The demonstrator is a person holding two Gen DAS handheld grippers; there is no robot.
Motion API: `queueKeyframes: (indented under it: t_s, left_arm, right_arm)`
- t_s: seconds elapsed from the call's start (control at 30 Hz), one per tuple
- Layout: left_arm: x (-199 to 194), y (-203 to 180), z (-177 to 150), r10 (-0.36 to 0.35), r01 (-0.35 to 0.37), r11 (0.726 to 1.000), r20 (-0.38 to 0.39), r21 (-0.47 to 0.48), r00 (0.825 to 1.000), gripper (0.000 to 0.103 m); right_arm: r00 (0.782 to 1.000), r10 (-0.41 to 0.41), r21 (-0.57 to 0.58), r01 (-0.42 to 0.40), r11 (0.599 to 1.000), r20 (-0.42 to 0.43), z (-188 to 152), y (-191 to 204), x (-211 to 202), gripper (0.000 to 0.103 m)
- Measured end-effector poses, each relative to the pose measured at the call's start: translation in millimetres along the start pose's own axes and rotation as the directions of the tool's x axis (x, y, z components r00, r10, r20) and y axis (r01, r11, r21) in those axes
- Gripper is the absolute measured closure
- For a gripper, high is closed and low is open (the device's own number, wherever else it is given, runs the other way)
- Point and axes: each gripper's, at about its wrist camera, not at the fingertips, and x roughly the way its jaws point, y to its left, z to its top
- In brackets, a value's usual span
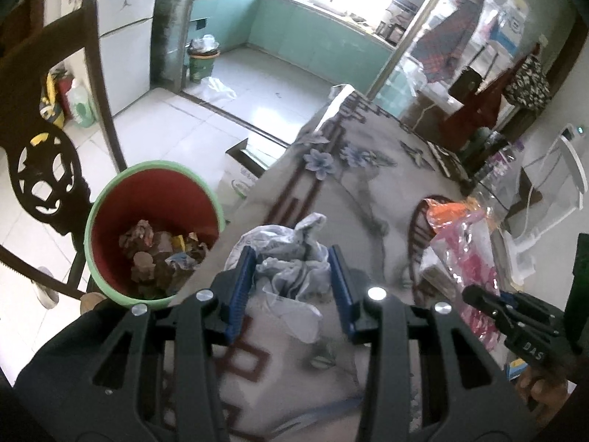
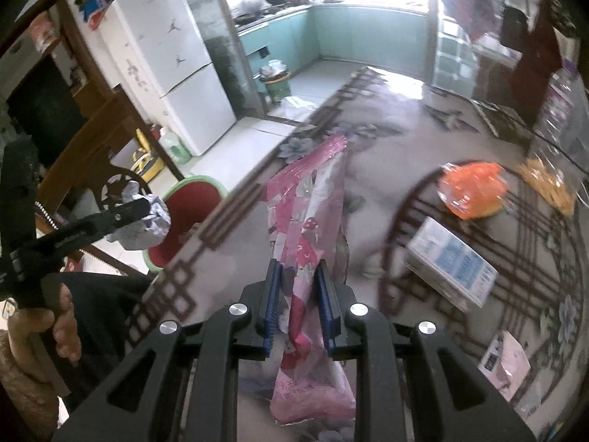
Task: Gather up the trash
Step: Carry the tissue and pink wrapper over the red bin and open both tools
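My left gripper (image 1: 292, 258) is shut on a crumpled white paper wad (image 1: 291, 254) above the table's left edge, just right of the red bin with a green rim (image 1: 154, 228) that holds several scraps. In the right wrist view the wad (image 2: 145, 221) hangs in the left gripper (image 2: 147, 206) over the bin (image 2: 191, 199). My right gripper (image 2: 297, 276) is shut on a pink plastic wrapper (image 2: 309, 213) held above the table; the wrapper (image 1: 467, 258) and right gripper (image 1: 478, 296) also show in the left wrist view.
The table wears a flowered cloth (image 2: 386, 147). On it lie an orange bag (image 2: 471, 189), a yellow bag (image 2: 548, 180), a white and blue box (image 2: 452, 261) and a pink packet (image 2: 504, 364). A dark carved chair (image 1: 40, 169) stands beside the bin.
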Motion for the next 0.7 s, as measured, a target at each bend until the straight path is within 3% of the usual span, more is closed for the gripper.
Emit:
queueKeyframes:
  t_s: [0.2, 0.47, 0.7]
  left_arm:
    - [5, 27, 9, 0.032, -0.032, 0.999, -0.004, -0.033, 0.999, 0.065]
    - [6, 71, 48, 0.096, -0.094, 0.994, 0.043, -0.052, 0.994, 0.064]
    - [10, 98, 67, 0.109, -0.106, 0.993, 0.053, -0.045, 0.993, 0.064]
  right_arm:
    - [0.999, 0.048, -0.038, -0.049, 0.998, -0.013, 21, 29, 24, 0.083]
    - [0.995, 0.100, -0.037, -0.100, 0.994, -0.010, 53, 58, 55, 0.083]
    - [0.993, 0.116, -0.097, -0.118, 0.988, -0.027, 78, 93, 85, 0.083]
